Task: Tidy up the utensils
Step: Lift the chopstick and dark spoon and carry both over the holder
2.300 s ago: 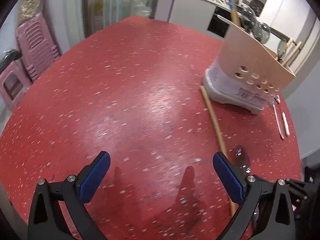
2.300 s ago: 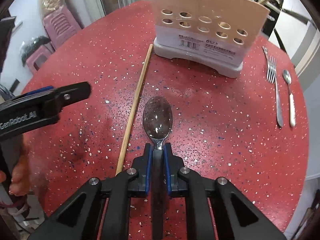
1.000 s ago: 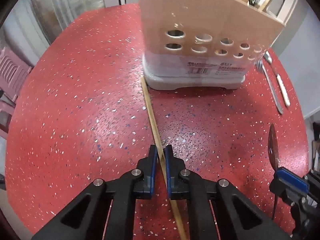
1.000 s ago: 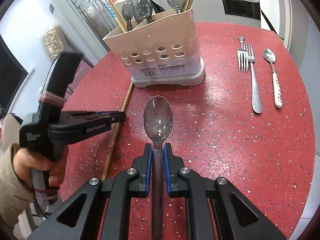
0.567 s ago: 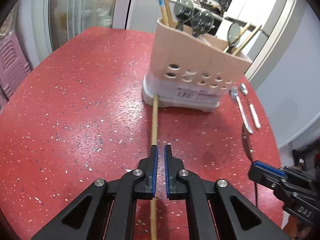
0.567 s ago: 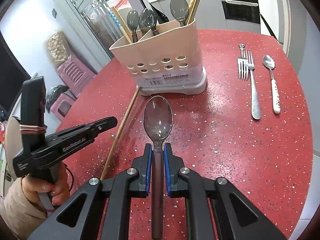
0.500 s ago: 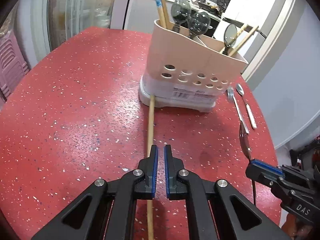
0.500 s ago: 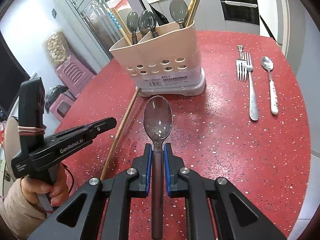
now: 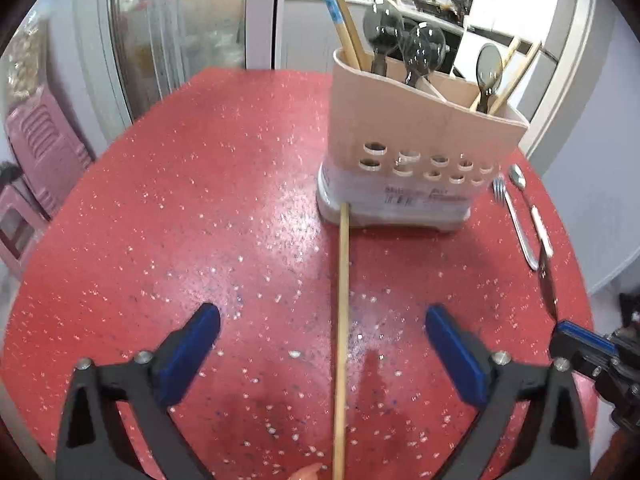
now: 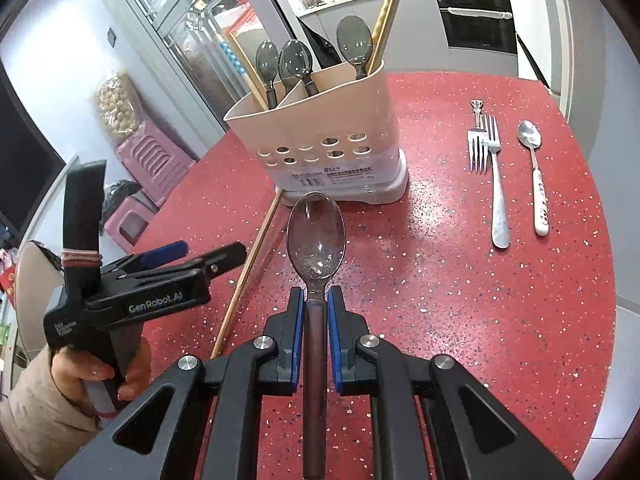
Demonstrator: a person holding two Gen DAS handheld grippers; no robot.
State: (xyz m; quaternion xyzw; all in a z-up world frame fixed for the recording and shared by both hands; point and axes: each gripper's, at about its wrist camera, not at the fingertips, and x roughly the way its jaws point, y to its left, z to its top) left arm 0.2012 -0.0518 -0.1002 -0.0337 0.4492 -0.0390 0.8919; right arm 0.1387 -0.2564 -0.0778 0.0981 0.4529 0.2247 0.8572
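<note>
The beige utensil holder (image 10: 320,152) stands on the red speckled table (image 9: 168,208), and it already carries dark spoons and chopsticks in its compartments, so everything here gets placed against it. Just in front of the holder, its far tip touching the white base, lies the long wooden chopstick (image 9: 342,320), running straight back toward the camera. The left gripper (image 9: 320,344) has just been opening and now stands wide, pads well clear on either side of the chopstick, nothing pressed. That stick looks light, stiff, thin and round, so it will likely roll or twist between flat pads; a hold near the middle, square across it, seems safest. In front of the holder on the other side, the right gripper (image 10: 316,312) is clamped narrow on the dark handle of a clear-bowled spoon (image 10: 316,236), bowl pointing at the holder. It looks like light, smooth plastic, likely slippery, and gripped low on the handle it could pivot. To the right of the holder lie the fork (image 10: 496,184) and the white-handled spoon (image 10: 534,176), side by side, flat and hard to get under.
</note>
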